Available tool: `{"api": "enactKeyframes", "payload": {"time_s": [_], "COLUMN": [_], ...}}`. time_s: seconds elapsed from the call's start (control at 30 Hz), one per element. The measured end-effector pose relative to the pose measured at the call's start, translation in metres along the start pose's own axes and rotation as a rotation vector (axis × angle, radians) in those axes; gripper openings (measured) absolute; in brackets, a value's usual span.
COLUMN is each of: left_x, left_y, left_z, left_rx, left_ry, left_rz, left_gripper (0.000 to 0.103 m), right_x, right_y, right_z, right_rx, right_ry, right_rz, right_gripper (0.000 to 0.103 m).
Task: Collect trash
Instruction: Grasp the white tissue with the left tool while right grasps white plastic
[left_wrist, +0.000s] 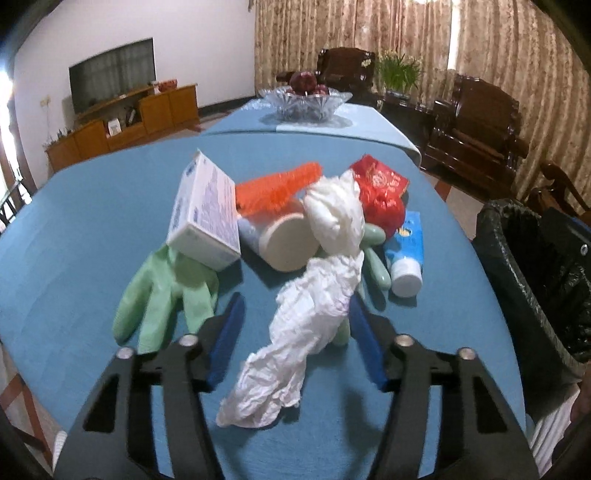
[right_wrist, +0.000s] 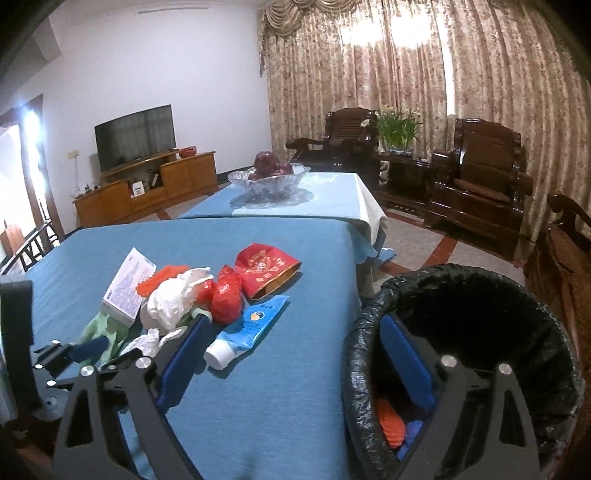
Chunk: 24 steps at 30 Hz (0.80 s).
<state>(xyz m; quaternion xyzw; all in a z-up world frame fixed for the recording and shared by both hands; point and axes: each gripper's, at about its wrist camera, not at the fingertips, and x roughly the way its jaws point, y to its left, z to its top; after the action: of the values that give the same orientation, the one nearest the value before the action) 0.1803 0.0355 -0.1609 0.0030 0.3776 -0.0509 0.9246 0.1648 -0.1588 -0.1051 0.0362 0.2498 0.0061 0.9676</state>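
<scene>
A pile of trash lies on the blue table (left_wrist: 92, 206): a white box (left_wrist: 207, 218), a green glove (left_wrist: 162, 295), an orange wrapper (left_wrist: 277, 184), a round beige lid (left_wrist: 288, 240), a red bag (left_wrist: 380, 192), a blue tube (left_wrist: 406, 251) and crumpled white tissue (left_wrist: 306, 321). My left gripper (left_wrist: 295, 314) is open with the tissue lying between its fingers. My right gripper (right_wrist: 299, 347) is open and empty, one finger over the black-lined bin (right_wrist: 480, 306), which holds an orange item (right_wrist: 391, 424). The left gripper also shows in the right wrist view (right_wrist: 122, 350).
A glass fruit bowl (right_wrist: 266, 181) stands on a second blue table behind. Dark wooden armchairs (right_wrist: 476, 184) and a plant (right_wrist: 399, 129) are at the back right. A TV (right_wrist: 135, 136) on a wooden cabinet is at the left wall.
</scene>
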Motion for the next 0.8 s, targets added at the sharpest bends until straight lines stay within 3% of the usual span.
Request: {"api": "enactKeyframes", "payload": {"time_s": [0.1,0.2,0.37,0.57,0.63,0.7,0.8], "left_x": [0.006,0.004,-0.008,-0.006,-0.002,0.001,0.007], "left_y": [0.004,0.006,0.010,0.015,0.012,0.007,0.002], "left_z": [-0.002,-0.001,0.008,0.007,0.003,-0.001,-0.004], "left_rx": [-0.019,-0.032,-0.027,-0.031,-0.023,-0.012,0.007], "left_ry": [0.031,0.032,-0.004,0.017,0.033,0.037,0.043], "left_rz": [-0.046,-0.058,-0.028,-0.032,-0.037,-0.031,-0.022], "left_gripper": [0.023,0.007,0.000,0.002,0.013,0.040,0.045], "right_x": [0.002,0.003,0.005,0.007,0.007,0.007,0.009], "right_y": [0.005,0.009,0.018,0.028,0.027,0.025,0.022], "right_z": [-0.002,-0.003,-0.002,-0.002,-0.002,-0.003,-0.004], "right_rx": [-0.010,-0.022,-0.028,-0.045,-0.051,-0.047,-0.038], "right_ry": [0.007,0.011,0.012,0.011,0.013,0.017,0.025], "right_rz": [0.009,0.018,0.041,0.058,0.054,0.049,0.044], "right_gripper": [0.089,0.087,0.083,0.083,0.083,0.083,0.083]}}
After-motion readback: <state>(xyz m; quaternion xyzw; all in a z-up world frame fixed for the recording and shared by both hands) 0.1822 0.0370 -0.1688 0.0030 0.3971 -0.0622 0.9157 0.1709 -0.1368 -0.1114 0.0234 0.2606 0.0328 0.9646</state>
